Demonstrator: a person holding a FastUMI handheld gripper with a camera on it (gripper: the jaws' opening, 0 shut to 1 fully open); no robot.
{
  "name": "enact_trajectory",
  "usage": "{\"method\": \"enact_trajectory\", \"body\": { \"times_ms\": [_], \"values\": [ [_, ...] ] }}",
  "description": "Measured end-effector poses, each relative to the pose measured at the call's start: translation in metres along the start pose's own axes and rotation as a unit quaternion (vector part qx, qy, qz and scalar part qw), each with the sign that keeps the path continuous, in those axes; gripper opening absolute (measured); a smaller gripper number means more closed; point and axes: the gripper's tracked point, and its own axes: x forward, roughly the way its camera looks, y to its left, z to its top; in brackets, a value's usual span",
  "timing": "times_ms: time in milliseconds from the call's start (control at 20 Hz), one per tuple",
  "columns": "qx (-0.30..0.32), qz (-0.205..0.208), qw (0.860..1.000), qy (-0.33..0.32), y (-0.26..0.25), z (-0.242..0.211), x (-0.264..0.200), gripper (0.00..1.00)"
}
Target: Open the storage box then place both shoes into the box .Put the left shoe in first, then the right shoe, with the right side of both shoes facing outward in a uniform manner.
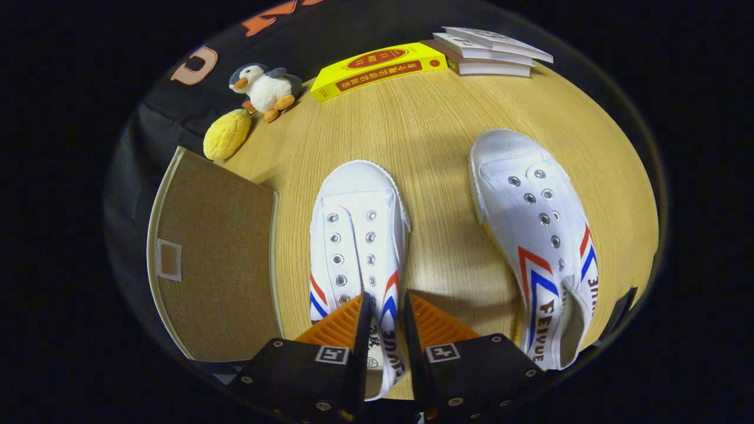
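Gripper point(384, 306) seemingly clamping left shoe point(359, 235), right shoe point(533, 229) marked FEIYUE

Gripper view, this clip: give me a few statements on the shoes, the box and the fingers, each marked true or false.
1. The gripper has its fingers around the side wall of the left shoe. True; whether both press on it cannot be told.
2. The right shoe already lies in the storage box. False: it stands on the table, beside the left shoe.
3. Both shoes have laces tied. False: the eyelets are bare.
4. A plush penguin sits beyond the box. True.
5. A yellow book lies beyond the shoes. True.
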Motion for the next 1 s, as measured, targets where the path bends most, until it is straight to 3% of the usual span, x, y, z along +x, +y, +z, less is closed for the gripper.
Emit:
{"method": "enact_trajectory", "body": {
  "times_ms": [50,200,400,650,1000],
  "values": [
    [-0.012,-0.003,1.0,-0.007,-0.001,0.001,-0.001,0.24],
    [-0.004,0.007,1.0,-0.024,-0.003,0.001,-0.001,0.2],
    [0.066,0.061,0.994,-0.056,0.0,0.001,-0.006,0.01],
    [0.066,0.066,0.991,-0.1,0.017,0.018,-0.029,0.0],
    [0.062,0.081,0.978,-0.18,0.058,0.057,-0.099,0.0]
  ]
}}
